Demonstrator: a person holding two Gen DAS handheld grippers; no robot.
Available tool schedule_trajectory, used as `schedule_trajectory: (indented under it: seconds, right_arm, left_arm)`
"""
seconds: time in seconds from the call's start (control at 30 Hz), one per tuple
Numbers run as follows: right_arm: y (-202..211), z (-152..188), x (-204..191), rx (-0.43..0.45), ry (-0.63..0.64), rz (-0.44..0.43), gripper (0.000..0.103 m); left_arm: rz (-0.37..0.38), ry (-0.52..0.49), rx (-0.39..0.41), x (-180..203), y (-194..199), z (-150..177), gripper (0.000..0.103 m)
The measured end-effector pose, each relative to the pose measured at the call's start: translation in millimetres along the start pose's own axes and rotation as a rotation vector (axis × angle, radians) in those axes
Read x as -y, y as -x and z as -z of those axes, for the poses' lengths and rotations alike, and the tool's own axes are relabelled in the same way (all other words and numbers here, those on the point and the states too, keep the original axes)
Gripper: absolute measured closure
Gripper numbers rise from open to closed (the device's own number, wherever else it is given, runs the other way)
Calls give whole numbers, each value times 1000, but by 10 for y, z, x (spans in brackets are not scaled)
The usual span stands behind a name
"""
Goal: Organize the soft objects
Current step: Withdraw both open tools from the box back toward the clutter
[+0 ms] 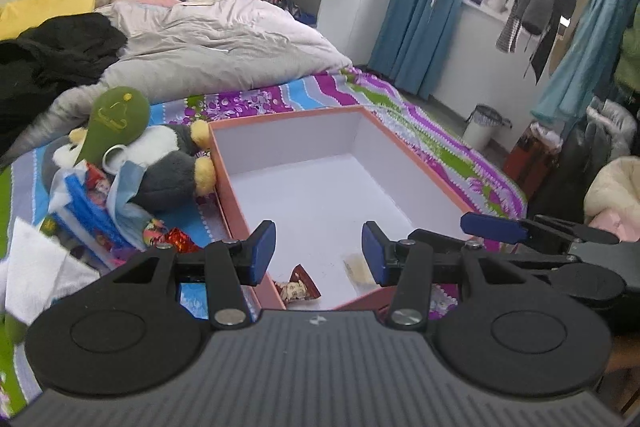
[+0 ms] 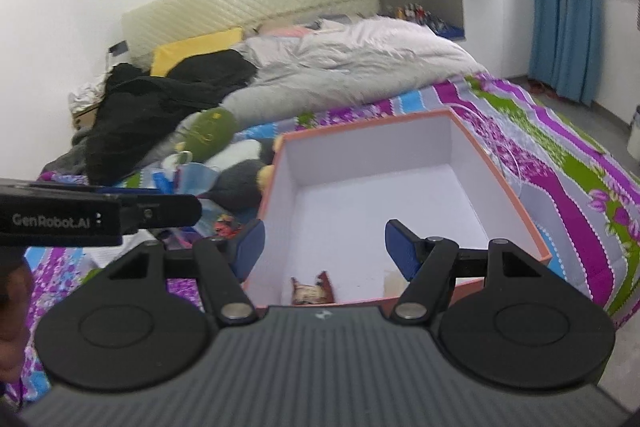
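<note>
Left gripper (image 1: 318, 253): your jaws stood apart and held nothing, poised above the near end of the box.
Right gripper (image 2: 324, 251): you had it spread wide as well, empty, hovering over the same near edge, just beside the left one.
Box (image 1: 416, 163): the orange-walled box with a white inside lay on the striped bedsheet (image 1: 440, 131), nearly bare.
Wrapper (image 1: 298, 287): one small printed packet lay flat on the box floor near you, with a brownish stain beside it.
Soft toys: the grey-and-white plush (image 1: 168, 163) and the green plush (image 1: 116, 119) lay outside the box, touching its left wall.
Clutter: a blue packet (image 1: 88, 207) and a face mask (image 1: 124, 183) were heaped against the plush.
Progress: by my reading you had barely begun; no soft object was in the box, and both toys were left for you to move.
</note>
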State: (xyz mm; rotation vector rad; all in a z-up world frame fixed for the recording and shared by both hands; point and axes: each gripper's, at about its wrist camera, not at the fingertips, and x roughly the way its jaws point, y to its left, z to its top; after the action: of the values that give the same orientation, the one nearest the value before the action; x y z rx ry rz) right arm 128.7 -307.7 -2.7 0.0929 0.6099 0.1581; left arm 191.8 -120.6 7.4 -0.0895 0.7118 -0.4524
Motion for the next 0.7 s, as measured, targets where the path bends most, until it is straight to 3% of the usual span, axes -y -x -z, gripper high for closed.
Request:
schedule_trajectory:
  seconds: [0.2,0.7]
  right_arm:
    - [203,85,-212,33,11,-44,34]
    - [349,474,-730,-9,76,-108,34]
  left_arm:
    - [-25,27,43,-82,369,202,49]
    - [-132,79,82,-355,938,724,49]
